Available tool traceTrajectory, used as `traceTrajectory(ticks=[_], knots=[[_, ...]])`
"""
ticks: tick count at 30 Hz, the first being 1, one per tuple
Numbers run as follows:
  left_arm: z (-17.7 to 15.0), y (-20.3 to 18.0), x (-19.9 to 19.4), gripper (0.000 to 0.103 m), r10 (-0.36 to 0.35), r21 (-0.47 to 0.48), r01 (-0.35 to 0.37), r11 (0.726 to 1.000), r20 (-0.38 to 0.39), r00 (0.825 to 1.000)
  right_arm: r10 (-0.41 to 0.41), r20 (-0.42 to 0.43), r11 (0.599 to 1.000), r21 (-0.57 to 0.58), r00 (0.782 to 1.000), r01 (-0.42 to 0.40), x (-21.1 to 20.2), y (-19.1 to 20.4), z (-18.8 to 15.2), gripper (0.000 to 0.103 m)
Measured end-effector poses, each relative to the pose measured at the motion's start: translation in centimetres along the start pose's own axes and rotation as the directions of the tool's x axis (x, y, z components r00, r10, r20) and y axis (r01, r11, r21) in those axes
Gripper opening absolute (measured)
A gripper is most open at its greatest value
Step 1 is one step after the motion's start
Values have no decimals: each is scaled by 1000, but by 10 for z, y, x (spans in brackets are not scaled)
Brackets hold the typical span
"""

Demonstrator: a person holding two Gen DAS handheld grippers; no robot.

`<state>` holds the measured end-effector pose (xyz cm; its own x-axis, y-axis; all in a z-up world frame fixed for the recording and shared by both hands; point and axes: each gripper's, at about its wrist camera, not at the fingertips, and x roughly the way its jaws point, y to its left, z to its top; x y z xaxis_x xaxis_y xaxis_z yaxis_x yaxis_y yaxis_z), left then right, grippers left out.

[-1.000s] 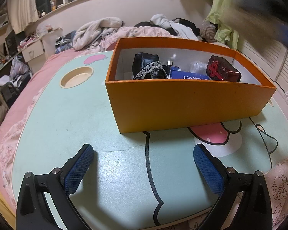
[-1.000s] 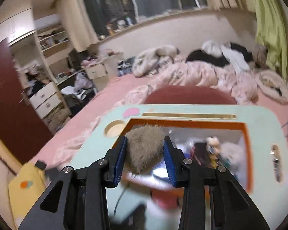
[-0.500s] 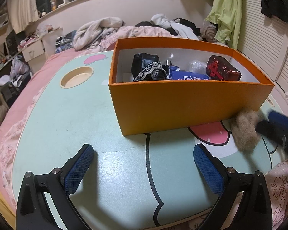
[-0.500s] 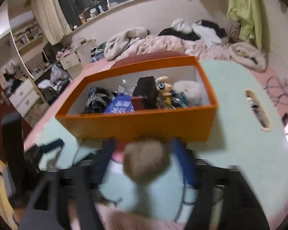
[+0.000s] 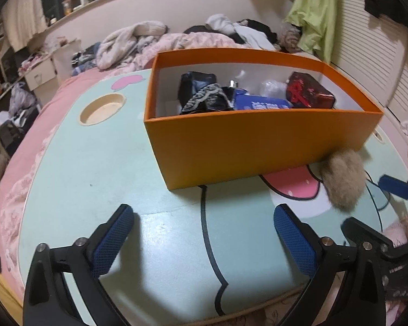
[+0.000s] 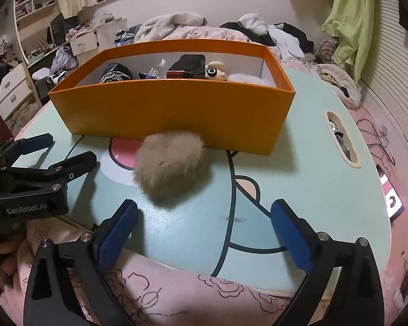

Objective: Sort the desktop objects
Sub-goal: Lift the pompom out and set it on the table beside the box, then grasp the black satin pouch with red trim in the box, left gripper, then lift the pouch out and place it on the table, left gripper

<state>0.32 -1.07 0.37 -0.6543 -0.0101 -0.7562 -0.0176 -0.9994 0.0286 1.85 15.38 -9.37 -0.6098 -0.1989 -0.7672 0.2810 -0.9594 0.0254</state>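
A beige furry pom-pom [image 6: 171, 167] lies on the pale green cartoon table [image 6: 299, 179], against the front wall of the orange box [image 6: 176, 108]. It also shows in the left wrist view [image 5: 344, 182], at the box's near right corner. The orange box [image 5: 258, 141] holds a black lace-trimmed item [image 5: 204, 95], a blue packet [image 5: 261, 104] and a dark red wrapped box [image 5: 310, 93]. My right gripper [image 6: 204, 229] is open and empty, just short of the pom-pom. My left gripper [image 5: 204, 240] is open and empty over bare table in front of the box.
A round cup recess [image 5: 102, 108] sits at the table's far left and a long slot [image 6: 341, 138] at its right. A phone [image 6: 391, 190] lies beyond the table's right edge. The table stands on a pink bed with piled clothes [image 5: 176, 40] behind.
My right gripper came down from above the box with the pom-pom, set it on the table in front of the box and opened. The left gripper has stayed in place.
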Motion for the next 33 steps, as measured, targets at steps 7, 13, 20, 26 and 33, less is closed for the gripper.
traceTrajectory(ticks=[7, 13, 20, 26, 33], knots=[[30, -1, -72, 68, -216, -10, 220, 975, 171, 961, -9, 9, 1000, 0, 1000, 9, -12, 0, -12, 99], [115, -56, -33, 86, -227, 32, 225, 974, 56, 972, -8, 8, 1000, 0, 1000, 8, -14, 1, -12, 99], [128, -96, 38, 27, -155, 88, 167, 982, -131, 979, -7, 8, 1000, 0, 1000, 7, -15, 0, -13, 100], [113, -61, 14, 26, -249, -19, 248, 968, -7, 969, -6, 8, 1000, 1, 1000, 6, -16, 1, -13, 100], [75, -11, -69, 26, -244, -29, 252, 967, 176, 954, -5, 8, 1000, 2, 1000, 5, -17, 0, -13, 100]])
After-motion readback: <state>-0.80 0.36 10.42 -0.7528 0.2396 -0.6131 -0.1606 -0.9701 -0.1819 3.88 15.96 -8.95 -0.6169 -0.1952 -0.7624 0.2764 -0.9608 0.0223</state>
